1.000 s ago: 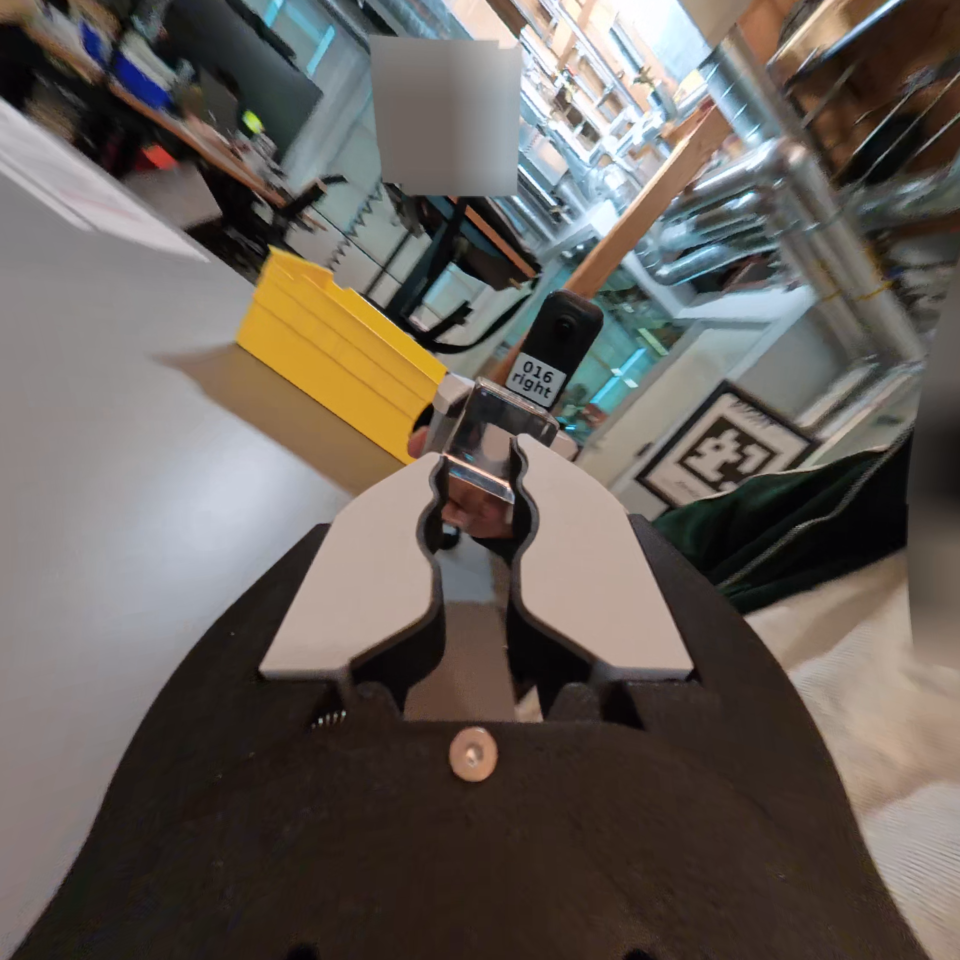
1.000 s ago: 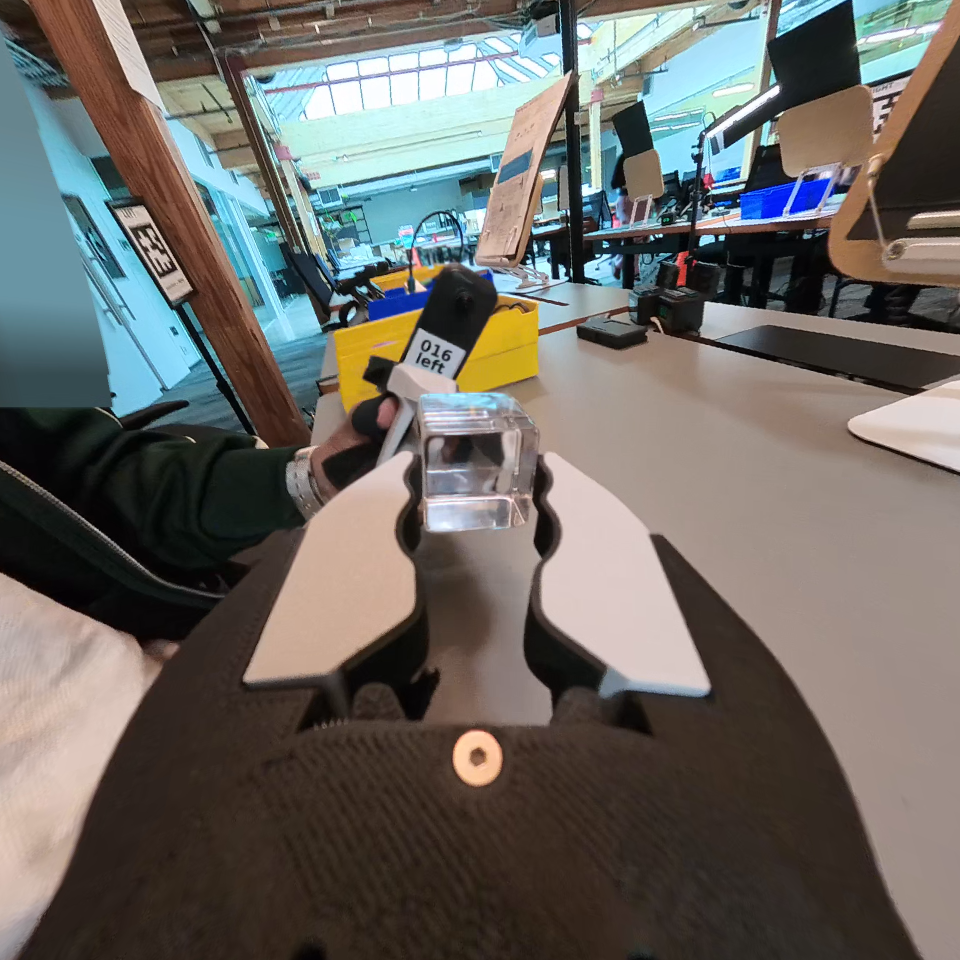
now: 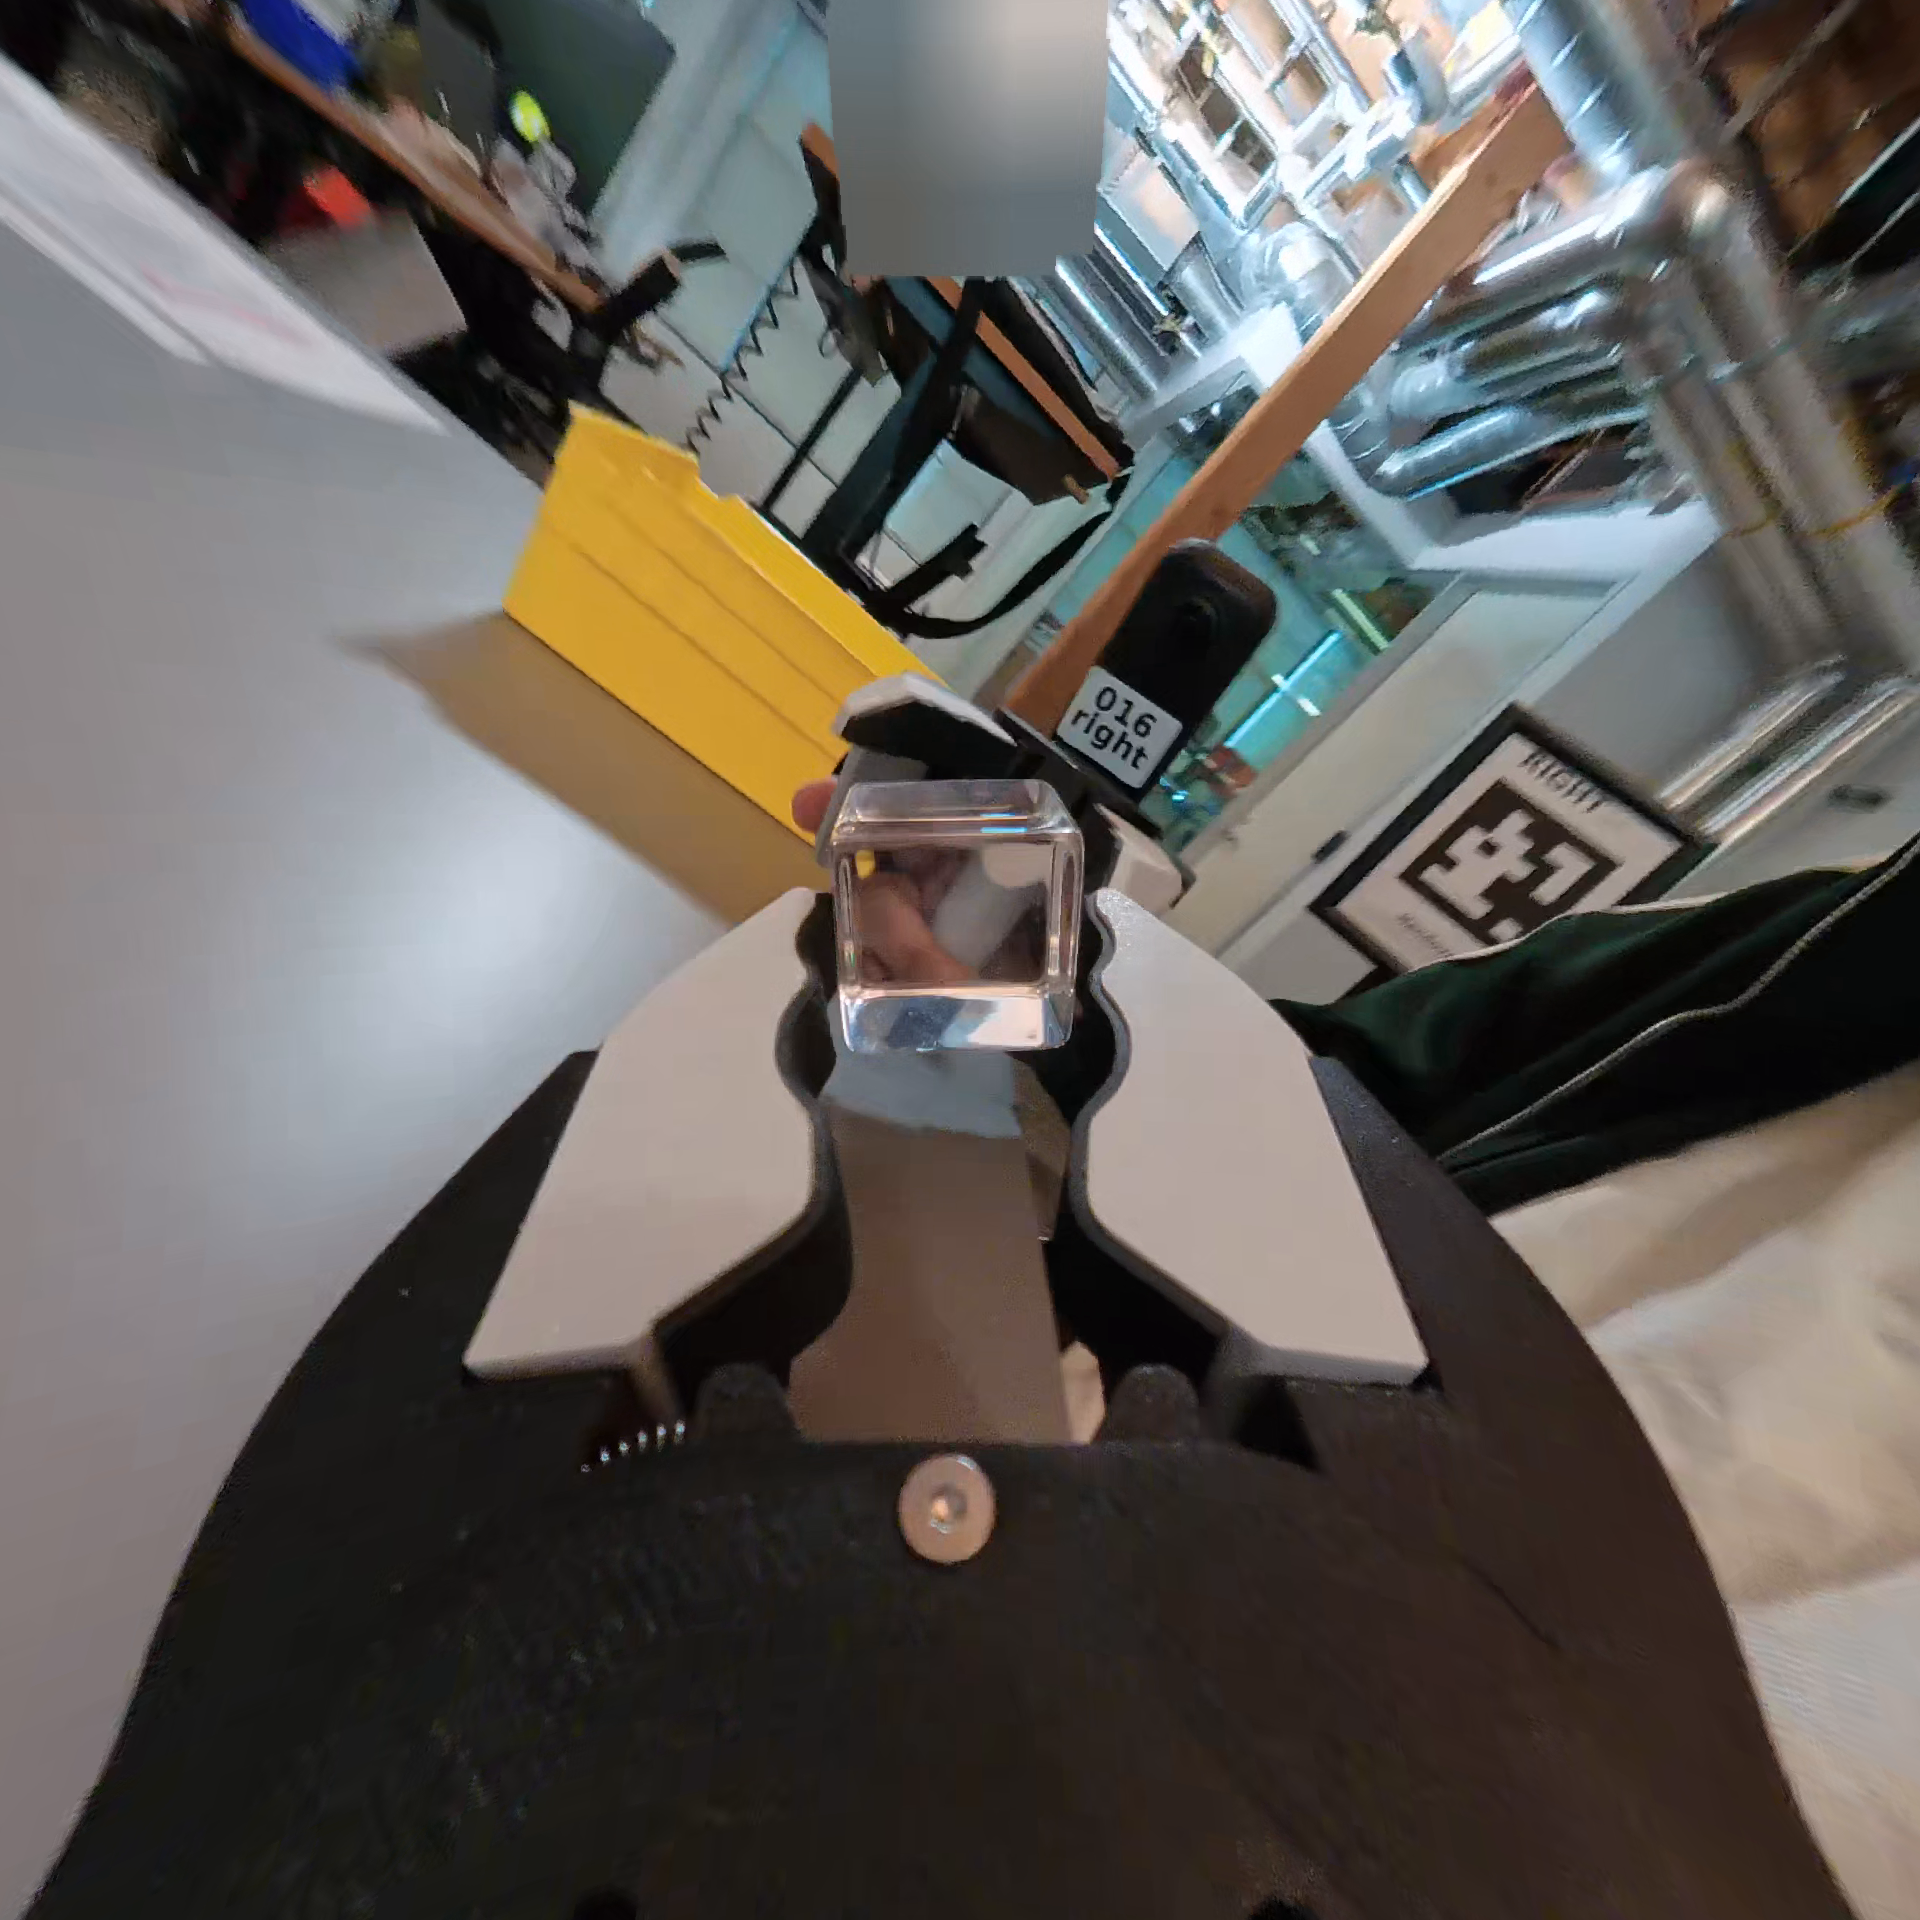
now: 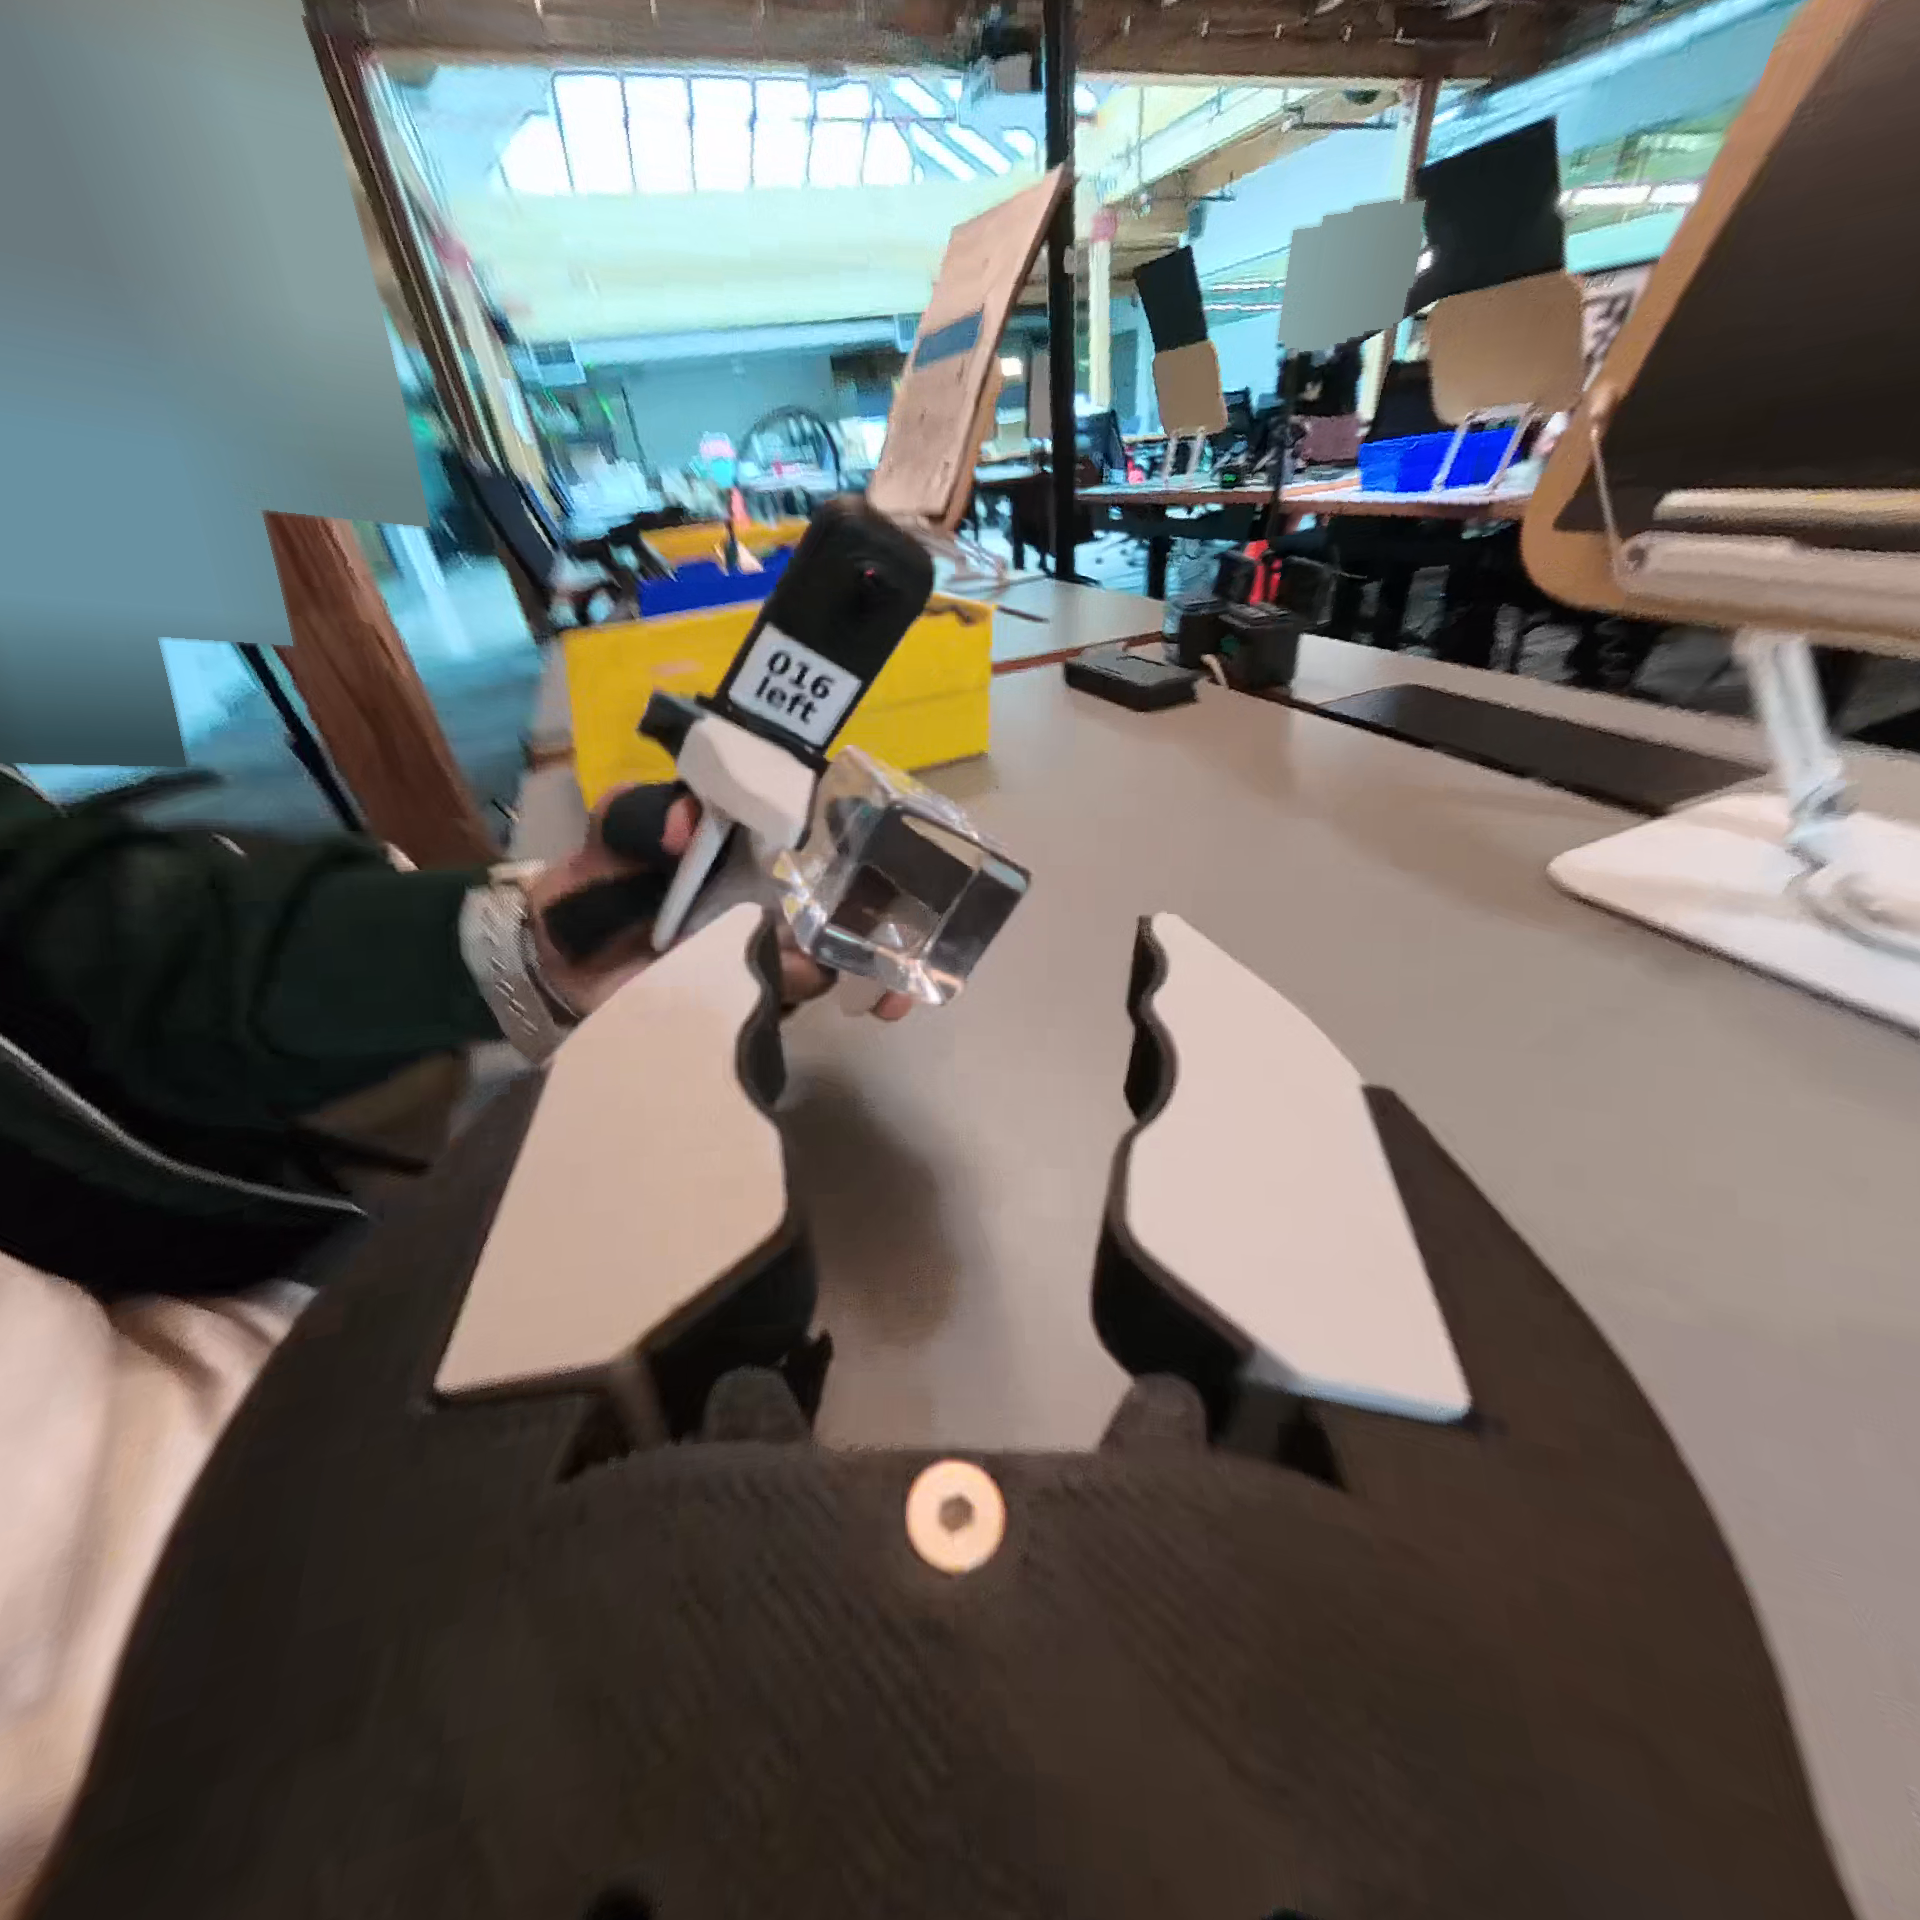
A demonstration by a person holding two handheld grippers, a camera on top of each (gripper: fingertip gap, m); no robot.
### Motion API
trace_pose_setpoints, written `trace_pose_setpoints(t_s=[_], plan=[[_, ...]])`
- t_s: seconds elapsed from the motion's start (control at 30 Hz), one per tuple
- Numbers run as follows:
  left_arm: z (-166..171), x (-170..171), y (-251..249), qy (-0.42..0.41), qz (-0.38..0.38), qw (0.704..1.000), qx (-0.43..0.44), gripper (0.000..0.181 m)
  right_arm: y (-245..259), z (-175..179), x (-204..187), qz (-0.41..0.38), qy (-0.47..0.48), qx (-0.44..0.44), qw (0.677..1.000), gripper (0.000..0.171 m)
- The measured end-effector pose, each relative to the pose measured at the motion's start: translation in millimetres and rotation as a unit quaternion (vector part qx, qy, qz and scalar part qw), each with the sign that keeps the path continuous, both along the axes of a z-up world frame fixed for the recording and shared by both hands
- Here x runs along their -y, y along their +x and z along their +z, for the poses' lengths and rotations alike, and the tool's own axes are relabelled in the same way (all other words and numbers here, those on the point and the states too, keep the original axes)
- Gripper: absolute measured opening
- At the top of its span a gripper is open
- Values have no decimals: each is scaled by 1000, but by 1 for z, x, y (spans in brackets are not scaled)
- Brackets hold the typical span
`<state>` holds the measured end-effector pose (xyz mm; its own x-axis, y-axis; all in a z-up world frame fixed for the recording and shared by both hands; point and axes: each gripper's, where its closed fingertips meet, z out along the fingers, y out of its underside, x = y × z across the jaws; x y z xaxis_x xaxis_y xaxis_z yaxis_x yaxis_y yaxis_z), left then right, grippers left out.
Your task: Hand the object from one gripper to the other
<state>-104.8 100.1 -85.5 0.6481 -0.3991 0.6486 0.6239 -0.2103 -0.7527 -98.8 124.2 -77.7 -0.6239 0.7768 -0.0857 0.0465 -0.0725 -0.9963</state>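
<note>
Cube held by left gripper
Left gripper [image 3: 956, 935] clamps clear cube [image 3: 951, 920]; right gripper [image 4: 956, 966] spread, empty, cube at its 11 o'clock.

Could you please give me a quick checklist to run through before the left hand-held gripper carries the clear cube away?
1. Left hand-held gripper shut on the clear cube: ok.
2. Right hand-held gripper open and empty: ok.
3. Right fingers apart from the cube: ok.
4. Cube seated deep between the left fingers: not ok, held at the tips.
5. Grip firmness: cannot tell.
6. Yellow bin well behind on the table: ok.
</note>
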Motion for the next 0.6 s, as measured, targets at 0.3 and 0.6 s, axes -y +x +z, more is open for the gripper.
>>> trace_pose_setpoints(t_s=[0.3,0.6], plan=[[6,-2,19,45,4,994,-97,43,6,10,0,75,-158,59,983,55],[9,-3,32,65,-10,991,-118,43,14,6,23,131,-141,72,979,47]])
